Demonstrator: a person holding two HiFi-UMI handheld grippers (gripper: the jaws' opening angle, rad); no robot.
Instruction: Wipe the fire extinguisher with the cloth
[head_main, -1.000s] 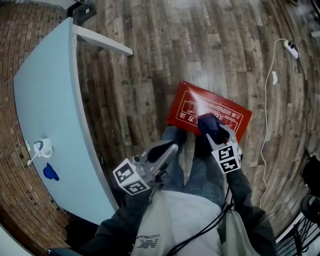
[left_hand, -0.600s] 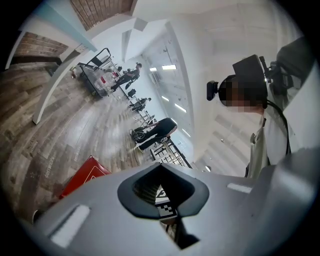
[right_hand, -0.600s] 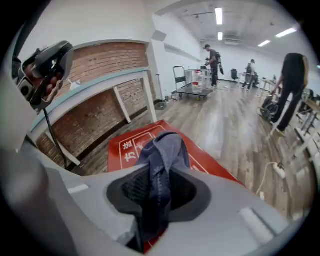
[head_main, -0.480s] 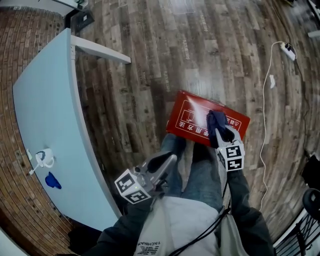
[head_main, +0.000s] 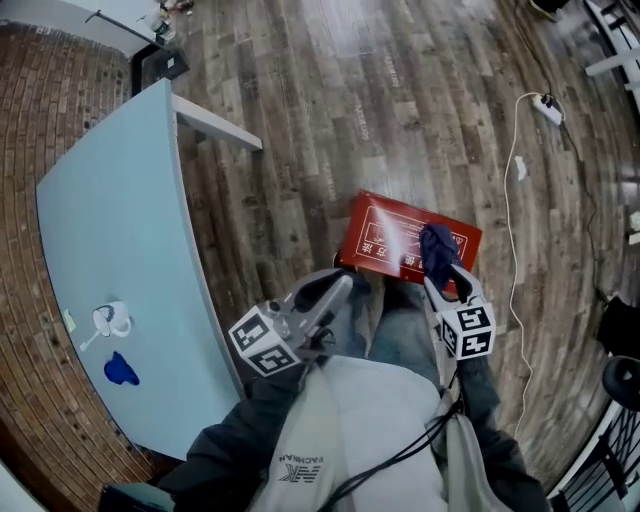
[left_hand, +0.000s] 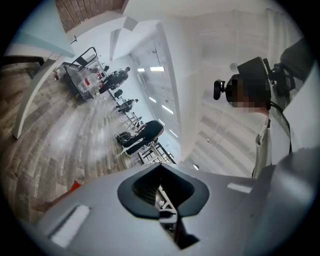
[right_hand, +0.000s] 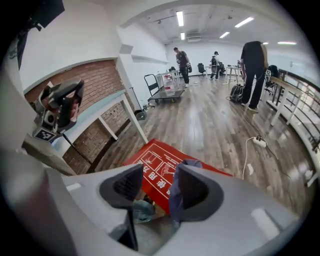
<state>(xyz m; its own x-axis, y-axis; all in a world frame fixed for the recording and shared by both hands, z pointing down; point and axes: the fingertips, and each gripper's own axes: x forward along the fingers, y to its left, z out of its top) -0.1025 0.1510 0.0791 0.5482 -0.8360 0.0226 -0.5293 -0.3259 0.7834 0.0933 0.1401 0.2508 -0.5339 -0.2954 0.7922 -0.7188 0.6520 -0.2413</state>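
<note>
Person stands on a wood floor (head_main: 400, 90). The red box (head_main: 388, 232) with white print lies flat on the floor just in front of the feet, right of the pale blue table (head_main: 110, 220).

Right gripper (head_main: 444, 272) points down at the box. Its jaws have just been opening and now stand wide apart. The dark blue cloth (head_main: 436, 248) hangs off one jaw only (the right-hand one in the right gripper view) and is not pinched from both sides. In the head view the cloth sits over the box's right end; can't tell if it touches the box. The right gripper view shows the same: gripper (right_hand: 159, 172) open, cloth (right_hand: 175, 192) draped down the inner face of one jaw, box (right_hand: 152, 161) below and beyond the jaws.

Left gripper (head_main: 340, 283) is held near the person's left leg, apart from the box. In its own view the left gripper (left_hand: 161, 167) has jaw tips together with nothing between them, aimed across the room.

On the table: a small white item (head_main: 110, 318) and a small blue item (head_main: 120, 372), near each other. A white power strip (head_main: 546, 104) with its cable lies on the floor, well right of the box. People (right_hand: 254, 70) stand far back in the room (right gripper view).
</note>
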